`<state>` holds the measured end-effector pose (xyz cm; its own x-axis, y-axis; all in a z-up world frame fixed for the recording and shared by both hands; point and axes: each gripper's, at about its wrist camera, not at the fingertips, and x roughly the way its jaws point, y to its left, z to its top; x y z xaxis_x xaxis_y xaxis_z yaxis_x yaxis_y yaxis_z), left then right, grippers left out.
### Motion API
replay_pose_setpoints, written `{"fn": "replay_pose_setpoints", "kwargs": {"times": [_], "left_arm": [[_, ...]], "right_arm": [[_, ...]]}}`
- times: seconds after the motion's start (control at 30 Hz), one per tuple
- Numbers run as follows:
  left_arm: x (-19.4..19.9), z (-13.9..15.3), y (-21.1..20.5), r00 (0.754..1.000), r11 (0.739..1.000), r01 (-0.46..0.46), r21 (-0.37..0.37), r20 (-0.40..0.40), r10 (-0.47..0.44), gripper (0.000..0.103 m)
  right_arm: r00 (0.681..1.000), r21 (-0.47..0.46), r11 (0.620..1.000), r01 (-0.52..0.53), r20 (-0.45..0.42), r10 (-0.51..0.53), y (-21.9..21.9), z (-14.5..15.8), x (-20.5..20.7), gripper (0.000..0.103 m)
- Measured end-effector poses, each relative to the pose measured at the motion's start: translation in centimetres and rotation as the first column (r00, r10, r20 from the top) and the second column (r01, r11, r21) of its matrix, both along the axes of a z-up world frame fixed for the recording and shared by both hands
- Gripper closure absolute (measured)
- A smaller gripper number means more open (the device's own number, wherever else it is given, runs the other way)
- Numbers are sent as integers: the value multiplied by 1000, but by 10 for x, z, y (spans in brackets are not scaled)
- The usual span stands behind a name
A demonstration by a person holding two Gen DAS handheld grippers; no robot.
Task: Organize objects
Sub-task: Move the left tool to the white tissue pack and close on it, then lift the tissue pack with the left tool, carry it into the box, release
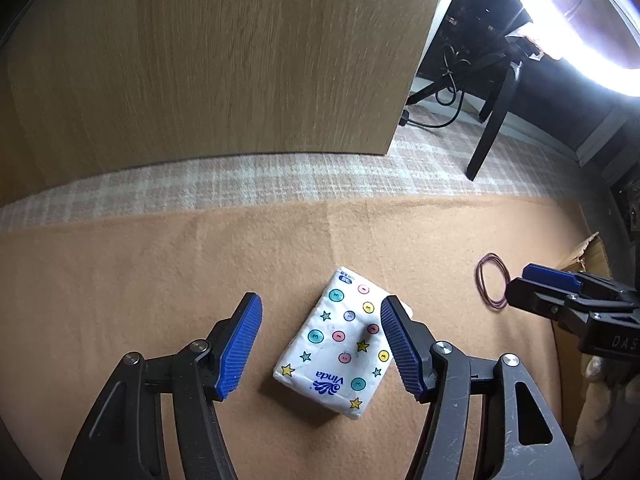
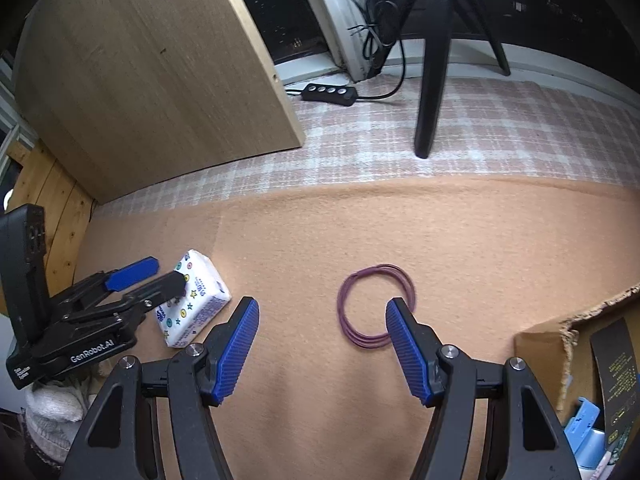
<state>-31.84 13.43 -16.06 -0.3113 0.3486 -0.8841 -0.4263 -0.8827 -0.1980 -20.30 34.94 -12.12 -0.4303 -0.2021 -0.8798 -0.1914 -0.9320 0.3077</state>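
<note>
Tissue pack: white, printed with pastel dots, yellow and teal stars, blue lettering. Rubber bands: purple. Blanket: plain peach-orange. Cloth beyond: pink-and-white plaid. Panel: light wood grain. Cardboard box: brown.

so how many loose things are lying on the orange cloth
2: a tissue pack under the left gripper, and a coil of purple bands to its right, ahead of the right gripper. The cardboard box's contents are partly hidden.
</note>
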Motion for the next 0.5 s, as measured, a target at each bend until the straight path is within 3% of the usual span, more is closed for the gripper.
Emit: {"fn": "replay_pose_setpoints", "kwargs": {"times": [0.37,0.5], "left_arm": [[18,-23,-3,992,990,2,143,127,-21,41],[30,-23,-1,991,986,9,165,128,-31,42]], "right_arm": [[999,-85,996,-35,8,36,-18,-6,-9,41],[998,-144,988,-52,22,56,-25,-11,-11,48]]}}
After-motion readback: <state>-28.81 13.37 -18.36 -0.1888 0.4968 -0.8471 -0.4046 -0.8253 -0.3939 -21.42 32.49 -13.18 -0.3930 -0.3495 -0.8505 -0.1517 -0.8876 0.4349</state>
